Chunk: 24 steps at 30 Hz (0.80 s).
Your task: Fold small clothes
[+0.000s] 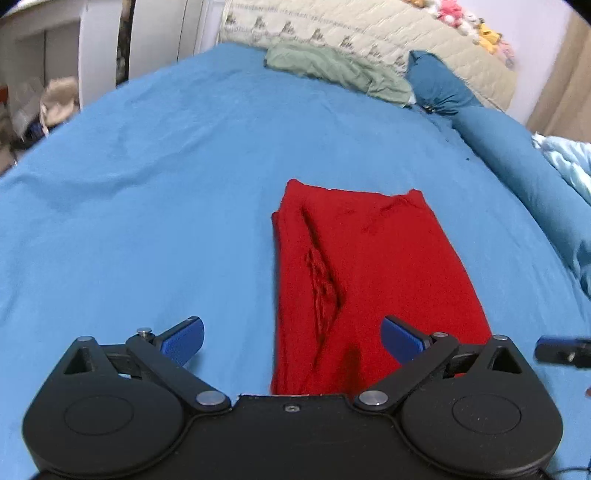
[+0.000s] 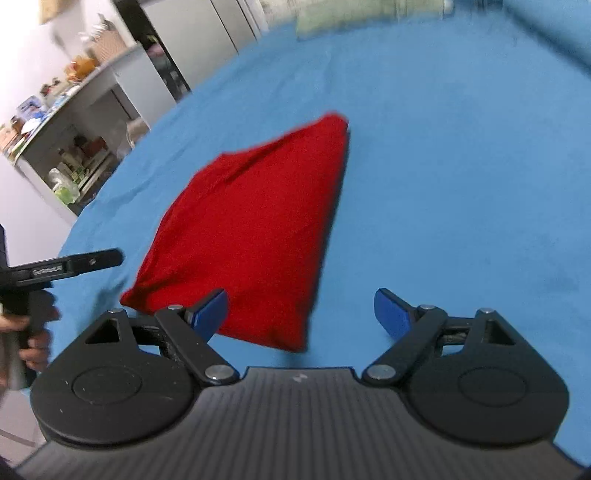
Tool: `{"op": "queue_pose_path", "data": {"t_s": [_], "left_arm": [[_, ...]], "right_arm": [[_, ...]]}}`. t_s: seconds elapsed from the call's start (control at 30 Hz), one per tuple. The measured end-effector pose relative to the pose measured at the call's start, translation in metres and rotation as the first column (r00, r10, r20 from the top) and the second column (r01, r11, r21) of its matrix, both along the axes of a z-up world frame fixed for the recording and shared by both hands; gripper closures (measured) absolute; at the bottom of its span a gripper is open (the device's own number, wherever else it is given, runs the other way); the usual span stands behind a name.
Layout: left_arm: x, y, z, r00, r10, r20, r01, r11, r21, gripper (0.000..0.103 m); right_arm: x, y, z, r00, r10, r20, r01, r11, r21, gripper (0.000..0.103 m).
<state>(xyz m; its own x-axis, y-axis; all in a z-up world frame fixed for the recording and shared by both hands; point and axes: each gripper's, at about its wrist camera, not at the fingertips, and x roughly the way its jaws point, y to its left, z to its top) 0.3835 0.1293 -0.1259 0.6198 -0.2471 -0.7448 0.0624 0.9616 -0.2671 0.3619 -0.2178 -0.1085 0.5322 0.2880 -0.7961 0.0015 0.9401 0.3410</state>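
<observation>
A red garment (image 1: 369,266) lies folded in a narrow rectangle on the blue bed sheet (image 1: 166,184). It also shows in the right wrist view (image 2: 251,229). My left gripper (image 1: 291,338) is open and empty, hovering just above the garment's near edge. My right gripper (image 2: 301,310) is open and empty, over the garment's near right corner. The other gripper's black body (image 2: 62,269) shows at the left edge of the right wrist view, held in a hand.
A green cloth (image 1: 332,68) lies at the far end of the bed by a quilted cream headboard (image 1: 369,33). Dark blue pillows (image 1: 491,133) line the right side. Shelves with clutter (image 2: 74,147) stand beyond the bed's left edge.
</observation>
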Motion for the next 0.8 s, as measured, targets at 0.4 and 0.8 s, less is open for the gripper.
{"op": "queue_pose_path", "data": {"t_s": [0.4, 0.8], "left_arm": [[0.078, -0.023, -0.037, 0.987, -0.088, -0.135, 0.082, 0.995, -0.055, 0.023], [0.075, -0.013, -0.025, 0.977, -0.07, -0.203, 0.011, 0.96, -0.278, 0.072]], "right_arm": [[0.076, 0.003, -0.048, 0.994, -0.074, -0.083, 0.083, 0.989, 0.12, 0.007], [0.077, 0.007, -0.023, 0.996, -0.084, -0.037, 0.09, 0.972, 0.218, 0.065]]}}
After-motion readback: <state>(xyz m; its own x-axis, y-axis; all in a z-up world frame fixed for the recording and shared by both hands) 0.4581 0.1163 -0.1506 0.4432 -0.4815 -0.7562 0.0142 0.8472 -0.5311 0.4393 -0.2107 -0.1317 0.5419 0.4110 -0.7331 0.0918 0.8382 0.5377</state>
